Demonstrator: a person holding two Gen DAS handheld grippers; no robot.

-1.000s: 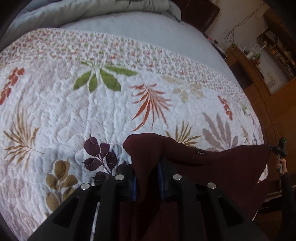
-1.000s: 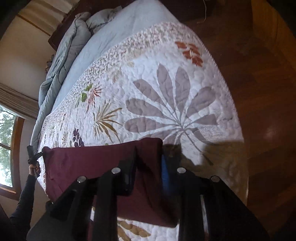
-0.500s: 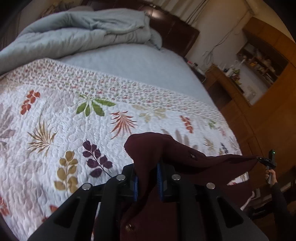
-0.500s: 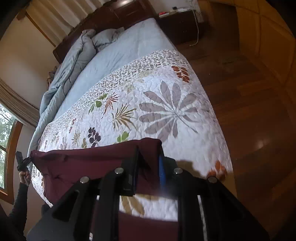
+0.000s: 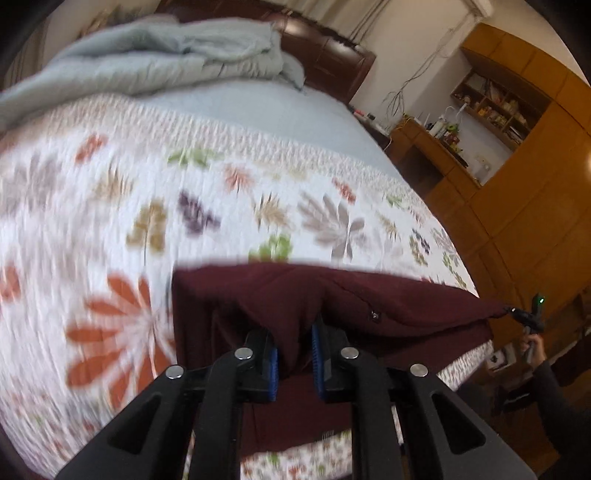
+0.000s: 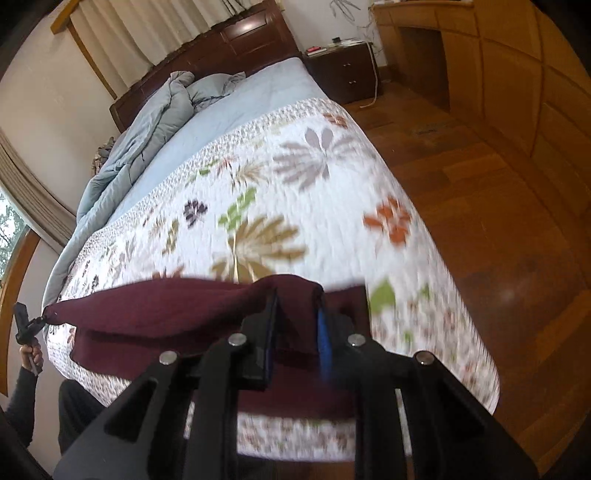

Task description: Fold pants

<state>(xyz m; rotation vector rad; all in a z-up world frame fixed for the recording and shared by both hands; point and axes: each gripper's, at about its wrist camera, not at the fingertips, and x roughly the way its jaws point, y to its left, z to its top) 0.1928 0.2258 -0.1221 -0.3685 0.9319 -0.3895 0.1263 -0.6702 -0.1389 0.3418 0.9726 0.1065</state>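
Observation:
The dark maroon pants (image 5: 369, 295) hang stretched in a band between my two grippers, just above the near end of the bed. My left gripper (image 5: 293, 332) is shut on one bunched end of the fabric, blue pads pressing the cloth. My right gripper (image 6: 295, 299) is shut on the other end of the pants (image 6: 166, 306). In the left wrist view the right gripper (image 5: 517, 314) shows at the far right, pinching the pants' corner. The left gripper (image 6: 40, 319) appears at the far left of the right wrist view. A lower layer of cloth hangs under the taut top edge.
A white quilt with leaf prints (image 5: 110, 184) covers the bed, a rumpled grey duvet (image 5: 147, 62) heaped by the dark headboard (image 6: 240, 33). A nightstand (image 6: 343, 70), wooden cabinets (image 5: 517, 184) and wood floor (image 6: 498, 221) lie to the right. A person's hand (image 5: 533, 343) holds the right gripper.
Both grippers have pulled back toward the foot of the bed and risen, carrying the pants. The fabric between them is now drawn into a straighter band, and more of the bed shows.

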